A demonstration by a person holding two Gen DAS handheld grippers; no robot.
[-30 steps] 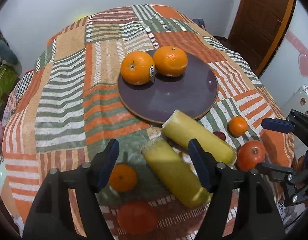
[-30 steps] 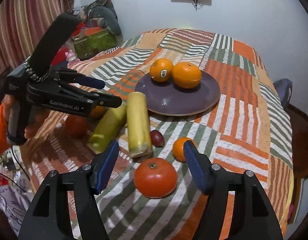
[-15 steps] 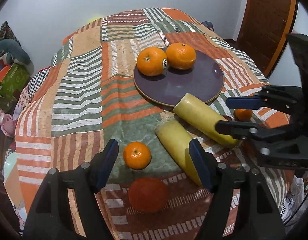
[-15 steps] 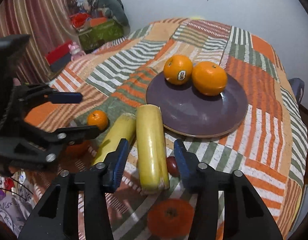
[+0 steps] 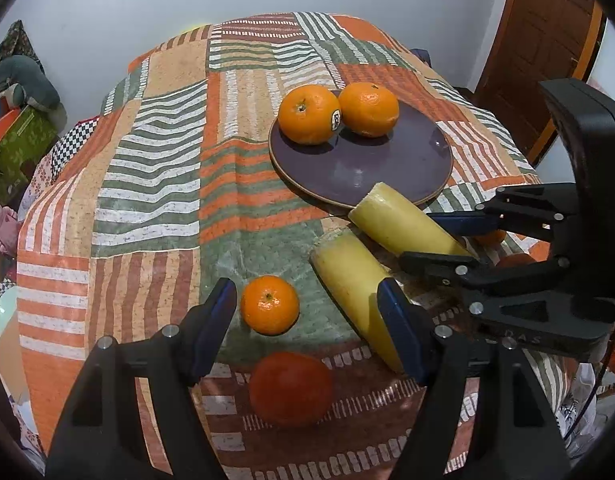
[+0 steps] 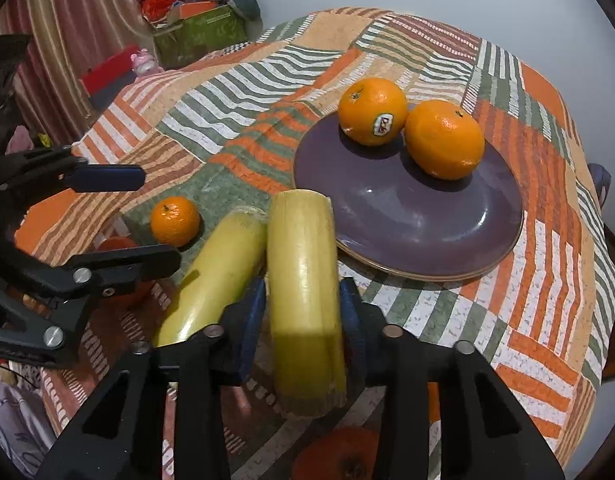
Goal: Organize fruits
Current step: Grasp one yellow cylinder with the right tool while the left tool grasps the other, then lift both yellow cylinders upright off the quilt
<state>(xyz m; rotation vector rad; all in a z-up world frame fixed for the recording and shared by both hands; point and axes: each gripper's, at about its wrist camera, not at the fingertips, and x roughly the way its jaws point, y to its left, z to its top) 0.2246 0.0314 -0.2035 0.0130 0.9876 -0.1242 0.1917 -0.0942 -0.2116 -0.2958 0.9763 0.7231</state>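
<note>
Yellow cane piece clamped, far end aimed at plate

Our right gripper (image 6: 301,308) has its fingers squeezing the yellow cane piece (image 6: 303,280), long axis running along them, far end touching the purple plate (image 6: 427,216) rim on the table (image 6: 247,92). Our left gripper (image 5: 307,320) hangs spread wide over the small orange (image 5: 269,304).

My right jaws straddle the near yellow stalk (image 6: 307,292); its twin (image 6: 215,276) crowds the left side, the purple plate (image 6: 423,216) sits just ahead, and open cloth (image 6: 507,300) lies rightward.
</note>
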